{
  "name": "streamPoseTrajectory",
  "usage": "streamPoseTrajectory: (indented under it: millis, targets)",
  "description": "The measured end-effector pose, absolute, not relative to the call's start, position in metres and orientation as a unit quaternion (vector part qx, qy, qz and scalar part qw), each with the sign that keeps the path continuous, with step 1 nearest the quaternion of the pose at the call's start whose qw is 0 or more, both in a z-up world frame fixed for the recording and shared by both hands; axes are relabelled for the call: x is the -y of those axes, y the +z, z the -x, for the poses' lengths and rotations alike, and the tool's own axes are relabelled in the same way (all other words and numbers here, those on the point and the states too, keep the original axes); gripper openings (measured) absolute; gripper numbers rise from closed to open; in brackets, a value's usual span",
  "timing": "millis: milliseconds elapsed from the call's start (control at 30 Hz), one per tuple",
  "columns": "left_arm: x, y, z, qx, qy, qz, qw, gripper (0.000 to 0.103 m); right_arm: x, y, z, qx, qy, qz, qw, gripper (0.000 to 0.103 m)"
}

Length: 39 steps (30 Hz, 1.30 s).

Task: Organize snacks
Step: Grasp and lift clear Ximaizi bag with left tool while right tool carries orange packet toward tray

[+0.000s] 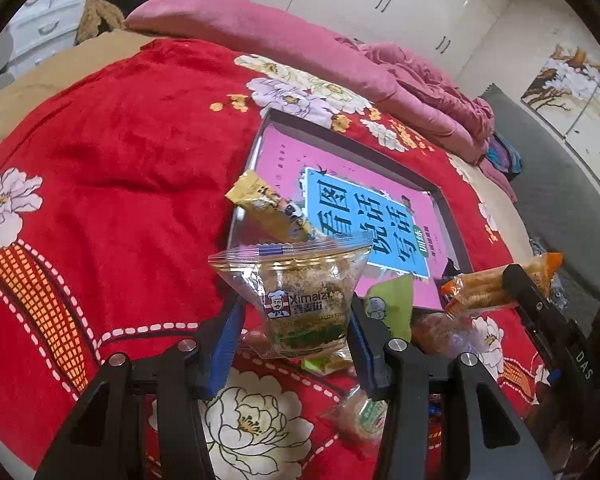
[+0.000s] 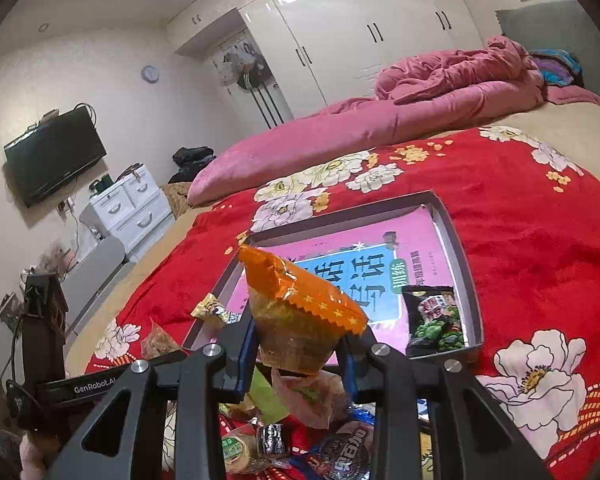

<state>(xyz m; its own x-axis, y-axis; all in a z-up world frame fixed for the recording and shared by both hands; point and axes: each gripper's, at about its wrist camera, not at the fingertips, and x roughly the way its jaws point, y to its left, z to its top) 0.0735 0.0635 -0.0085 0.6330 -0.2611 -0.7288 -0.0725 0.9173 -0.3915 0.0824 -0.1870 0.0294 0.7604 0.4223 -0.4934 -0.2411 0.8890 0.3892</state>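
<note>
My left gripper (image 1: 296, 320) is shut on a clear Ximaizi cake packet (image 1: 300, 300) and holds it above the red blanket, near the front edge of the shallow grey box (image 1: 256, 148). My right gripper (image 2: 298, 344) is shut on an orange-topped snack packet (image 2: 300, 312), also seen in the left wrist view (image 1: 496, 284), just before the box's near edge (image 2: 460, 240). The box bottom shows a pink and blue book cover (image 2: 352, 276). A black green-pea packet (image 2: 434, 320) lies in the box's right corner. A yellow candy packet (image 1: 268, 208) rests on the box's left rim.
Several loose snacks lie in a pile under the grippers: a green packet (image 1: 392, 304), round cakes (image 2: 236, 450), a dark foil packet (image 2: 344, 456). A pink quilt (image 2: 440, 96) lies across the back of the bed. White drawers (image 2: 132, 208) and a TV (image 2: 56, 160) stand at the left.
</note>
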Motion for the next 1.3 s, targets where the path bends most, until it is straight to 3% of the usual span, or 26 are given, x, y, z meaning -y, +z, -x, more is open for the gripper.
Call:
streamPoseTrajectory:
  millis: [1300]
  targets:
    - [-0.031, 0.013, -0.076, -0.377, -0.072, 0.138, 0.913, 0.051, 0.193, 0.038, -0.070, -0.279, 0.179, -0.141, 0.933, 0.035]
